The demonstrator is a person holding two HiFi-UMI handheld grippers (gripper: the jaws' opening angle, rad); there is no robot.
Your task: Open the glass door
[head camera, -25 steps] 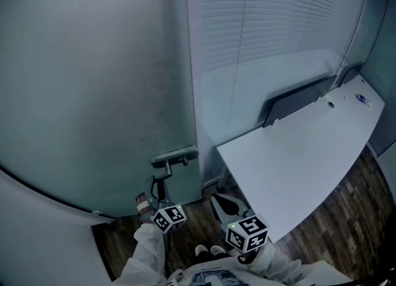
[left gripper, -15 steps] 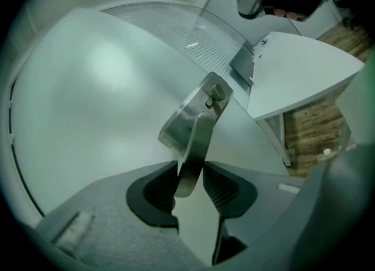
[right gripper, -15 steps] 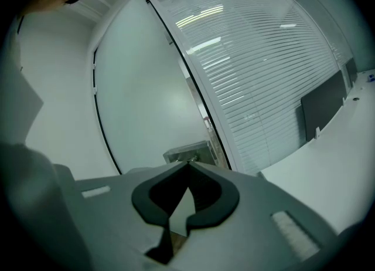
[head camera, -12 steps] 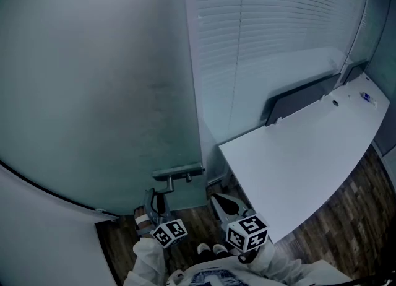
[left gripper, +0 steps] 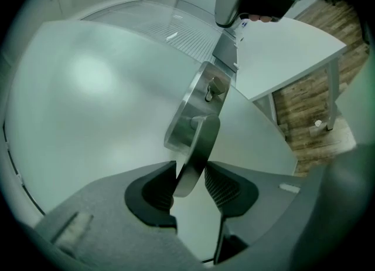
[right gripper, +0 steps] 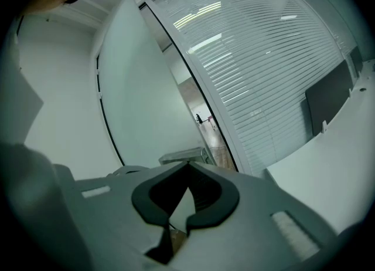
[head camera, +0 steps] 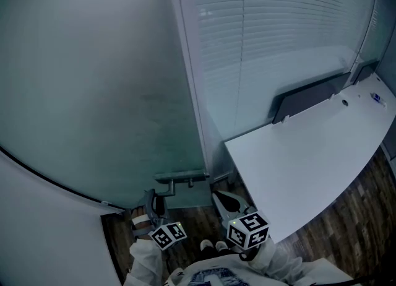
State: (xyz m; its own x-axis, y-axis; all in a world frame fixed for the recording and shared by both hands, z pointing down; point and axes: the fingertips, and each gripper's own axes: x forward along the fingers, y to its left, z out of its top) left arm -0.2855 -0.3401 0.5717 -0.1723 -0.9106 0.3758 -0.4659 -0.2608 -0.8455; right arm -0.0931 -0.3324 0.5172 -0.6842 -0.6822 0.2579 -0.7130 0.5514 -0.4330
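From the head view, a plain white wall (head camera: 43, 229) fills the lower left corner. Next to it, the tall frosted glass door (head camera: 93, 93) covers the left half of the scene. Its free edge runs down the middle, and the door stands slightly ajar. In the right gripper view I see a lit corridor (right gripper: 206, 124) through the gap beside the door.

Low on the door's right edge sits the brushed metal lever handle (head camera: 180, 177). My left gripper (left gripper: 188, 173) is at that handle. The lever's rounded end lies between the two dark ribbed pads (left gripper: 225, 185). The jaws have just been opening, and they now stand apart around the lever rather than pinching it, with a sliver of space on the right side.

Just to the right, my right gripper (right gripper: 187, 167) hangs near the door, apart from the handle. Its jaw tips are together and nothing is between them.

Further right, pale slatted blinds (head camera: 278, 25) hang behind a glass partition. Below them is a long white table (head camera: 309, 155) standing on a dark wood plank floor (head camera: 359, 204).
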